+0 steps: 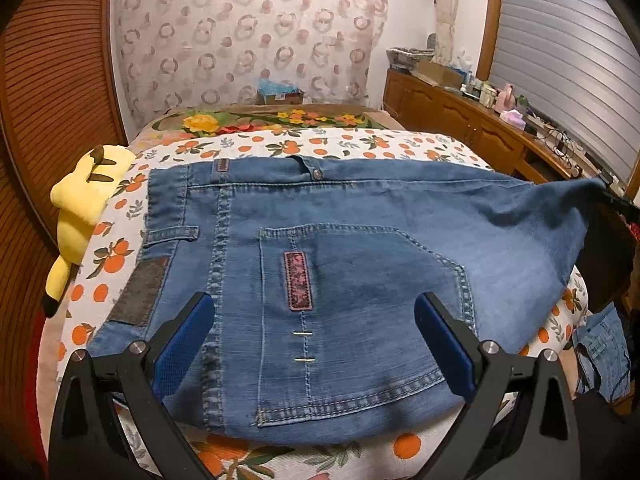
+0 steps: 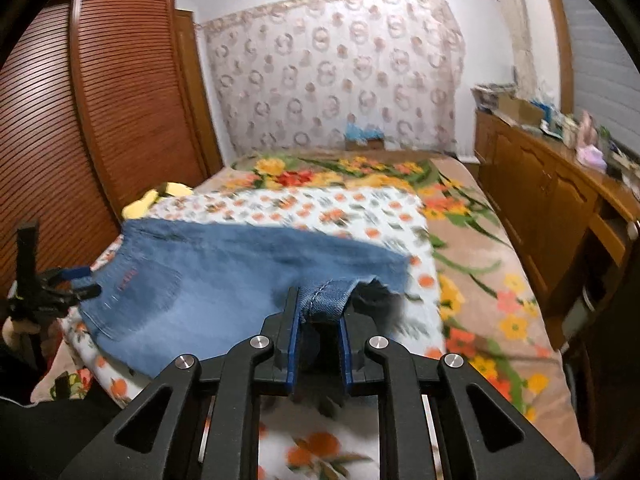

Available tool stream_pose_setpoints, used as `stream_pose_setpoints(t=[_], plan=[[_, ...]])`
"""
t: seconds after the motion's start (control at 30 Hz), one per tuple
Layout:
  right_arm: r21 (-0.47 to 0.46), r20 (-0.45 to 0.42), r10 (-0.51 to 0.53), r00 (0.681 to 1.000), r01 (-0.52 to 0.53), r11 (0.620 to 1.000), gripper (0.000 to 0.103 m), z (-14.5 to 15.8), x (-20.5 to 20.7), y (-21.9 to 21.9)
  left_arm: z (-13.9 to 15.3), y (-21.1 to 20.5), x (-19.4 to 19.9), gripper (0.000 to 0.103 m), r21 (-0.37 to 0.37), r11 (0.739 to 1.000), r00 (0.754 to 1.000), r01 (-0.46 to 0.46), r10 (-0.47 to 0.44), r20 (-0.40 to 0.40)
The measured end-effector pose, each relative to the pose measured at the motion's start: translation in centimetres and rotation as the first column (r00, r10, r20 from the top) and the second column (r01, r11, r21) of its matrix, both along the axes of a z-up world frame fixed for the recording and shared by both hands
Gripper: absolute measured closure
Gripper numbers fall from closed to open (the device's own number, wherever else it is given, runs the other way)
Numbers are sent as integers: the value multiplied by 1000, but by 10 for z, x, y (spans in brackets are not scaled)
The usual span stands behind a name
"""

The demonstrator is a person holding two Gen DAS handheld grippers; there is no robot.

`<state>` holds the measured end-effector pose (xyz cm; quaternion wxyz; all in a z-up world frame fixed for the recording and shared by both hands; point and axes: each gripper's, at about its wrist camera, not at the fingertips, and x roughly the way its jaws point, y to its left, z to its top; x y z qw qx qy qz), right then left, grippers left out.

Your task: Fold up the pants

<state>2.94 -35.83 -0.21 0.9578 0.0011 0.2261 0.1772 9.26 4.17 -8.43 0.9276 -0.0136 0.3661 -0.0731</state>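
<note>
Denim pants (image 2: 208, 280), motion-blurred, hem pinched in right hand-held gripper (image 2: 318, 312); left hand-held gripper (image 1: 316, 332) gapes, empty.

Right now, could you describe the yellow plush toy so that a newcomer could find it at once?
Start at the bed's orange-print sheet, where the jeans lie. Past their waistband edge, by the slatted wardrobe, lies the plush toy, the only plain yellow thing there, with dark-tipped ears.
</note>
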Motion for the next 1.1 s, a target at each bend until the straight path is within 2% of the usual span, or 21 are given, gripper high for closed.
stream_pose_setpoints(t=[0.23, 0.47, 0.6, 0.77, 0.87, 1.0, 1.1], plan=[[-44, 78, 175, 981, -172, 984, 91, 29, 13, 69, 9, 20, -11, 3, -6, 999, 999, -32, 32, 31], [-123, 126, 347, 929, -333, 935, 91, 48, 22, 149, 11, 37, -23, 3, -4, 998, 997, -57, 57, 48], [-135, 129, 431, 893, -415, 900, 91, 58, 22, 179, 14, 47, -29, 3, -7, 997, 995, -73, 73, 60], [-156, 62, 467, 882, -454, 877, 90, 52, 50, 189, 12, 56, -31, 3, -11, 995, 993, -96, 96, 63], [-168, -17, 482, 876, -477, 863, 82, 48, 64, 196, 10, 57, -31, 3, -7, 995, 993, -98, 99, 61], [-190, -80, 446, 892, -453, 871, 78, 37, 80, 199, 11, 55, -32, 3, -9, 996, 994, -92, 93, 66], [-170, -124, 441, 889, -457, 873, 75, 26, 81, 199, 10, 50, -31, 3, -12, 997, 995, -81, 81, 66]])
